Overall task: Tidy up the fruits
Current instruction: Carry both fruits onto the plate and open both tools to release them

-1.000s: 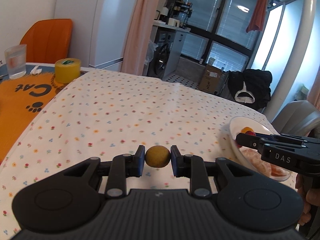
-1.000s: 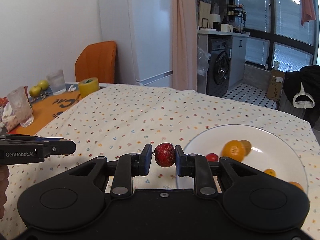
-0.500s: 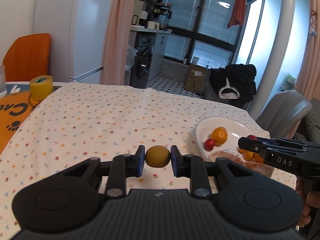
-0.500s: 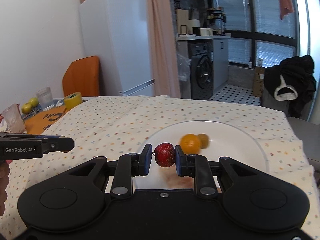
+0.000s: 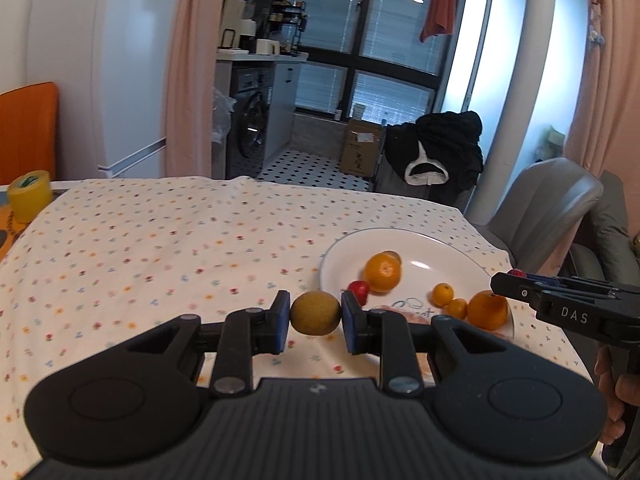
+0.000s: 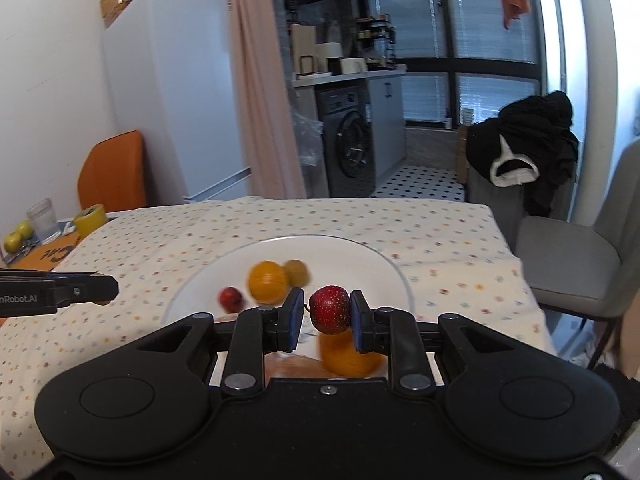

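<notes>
My left gripper (image 5: 315,313) is shut on a brown-green kiwi (image 5: 315,312), held above the flowered tablecloth just left of the white plate (image 5: 452,252). My right gripper (image 6: 327,315) is shut on a small red fruit (image 6: 330,309) over the near part of the plate (image 6: 384,264). On the plate lie a large orange (image 5: 383,272), a red fruit (image 5: 359,290), two small orange fruits (image 5: 443,294) and another orange (image 5: 487,310). The right gripper (image 5: 516,280) shows at the right edge of the left wrist view, the left gripper (image 6: 108,286) at the left of the right wrist view.
The flowered tablecloth (image 5: 160,240) covers the table. A yellow tape roll (image 5: 30,199) stands at the far left, by an orange mat, a glass (image 6: 42,218) and green fruits (image 6: 16,238). A grey chair (image 6: 580,272) stands at the table's right side.
Both grippers have moved right toward the plate, each still holding its fruit. The right gripper now hangs over the plate's near part, and the plate sits nearer the left gripper.
</notes>
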